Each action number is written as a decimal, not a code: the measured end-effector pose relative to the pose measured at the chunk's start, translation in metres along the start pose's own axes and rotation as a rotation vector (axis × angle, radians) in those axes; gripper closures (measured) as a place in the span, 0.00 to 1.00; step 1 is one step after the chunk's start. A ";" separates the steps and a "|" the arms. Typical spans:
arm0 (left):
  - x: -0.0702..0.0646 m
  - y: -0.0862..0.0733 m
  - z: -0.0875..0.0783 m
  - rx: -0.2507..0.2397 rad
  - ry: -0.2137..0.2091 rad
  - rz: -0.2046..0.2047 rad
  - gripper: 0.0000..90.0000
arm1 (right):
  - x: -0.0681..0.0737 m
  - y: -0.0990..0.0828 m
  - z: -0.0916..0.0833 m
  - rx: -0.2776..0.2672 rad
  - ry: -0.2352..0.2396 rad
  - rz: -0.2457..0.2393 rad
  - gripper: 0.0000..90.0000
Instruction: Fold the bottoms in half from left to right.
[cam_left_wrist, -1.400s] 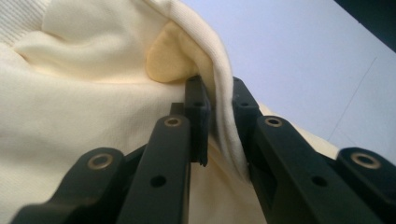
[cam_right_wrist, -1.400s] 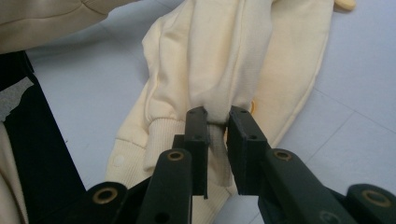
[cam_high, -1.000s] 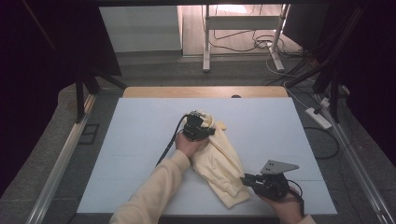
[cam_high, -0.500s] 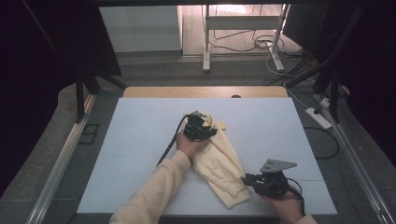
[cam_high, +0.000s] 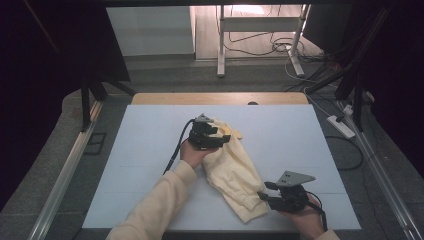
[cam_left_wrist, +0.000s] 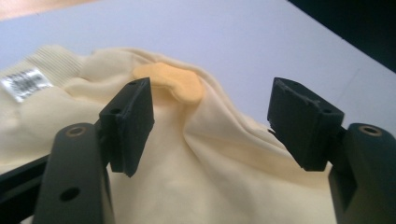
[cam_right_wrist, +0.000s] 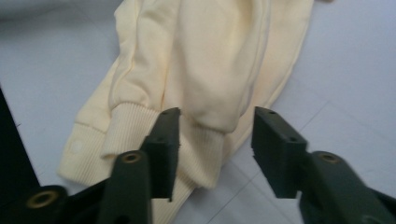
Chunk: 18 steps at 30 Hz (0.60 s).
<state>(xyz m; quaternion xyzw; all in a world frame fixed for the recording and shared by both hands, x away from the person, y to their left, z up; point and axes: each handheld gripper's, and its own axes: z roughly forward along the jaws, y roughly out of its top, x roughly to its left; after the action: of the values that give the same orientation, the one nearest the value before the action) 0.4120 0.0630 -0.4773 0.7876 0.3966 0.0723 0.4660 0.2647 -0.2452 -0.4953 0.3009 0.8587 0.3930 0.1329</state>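
A pale blue-white table (cam_high: 150, 150) stands in a dim room, with cables on the floor beyond it. A folded cream sweater (cam_high: 235, 172) lies at the table's middle. The left gripper view shows its white label (cam_left_wrist: 25, 83) and an orange patch (cam_left_wrist: 175, 83); the right gripper view shows ribbed cuffs (cam_right_wrist: 126, 128). Left gripper (cam_high: 212, 136) – jaws just opened, apart over the cloth. Right gripper (cam_high: 267, 192) – likewise parted, holding nothing.
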 end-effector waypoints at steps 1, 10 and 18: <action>-0.001 0.000 -0.005 0.001 0.004 0.009 0.34 | 0.001 0.001 -0.001 -0.016 -0.005 -0.007 0.52; -0.009 -0.015 -0.031 -0.003 0.029 0.066 0.34 | 0.000 0.009 -0.014 -0.132 -0.014 -0.034 0.46; -0.008 -0.030 -0.049 -0.013 0.033 0.065 0.34 | 0.006 0.019 -0.010 -0.147 0.055 -0.067 0.46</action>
<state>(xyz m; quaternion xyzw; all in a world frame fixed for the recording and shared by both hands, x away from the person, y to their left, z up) 0.3664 0.0984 -0.4714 0.7958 0.3777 0.1030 0.4620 0.2627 -0.2375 -0.4746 0.2504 0.8406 0.4582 0.1442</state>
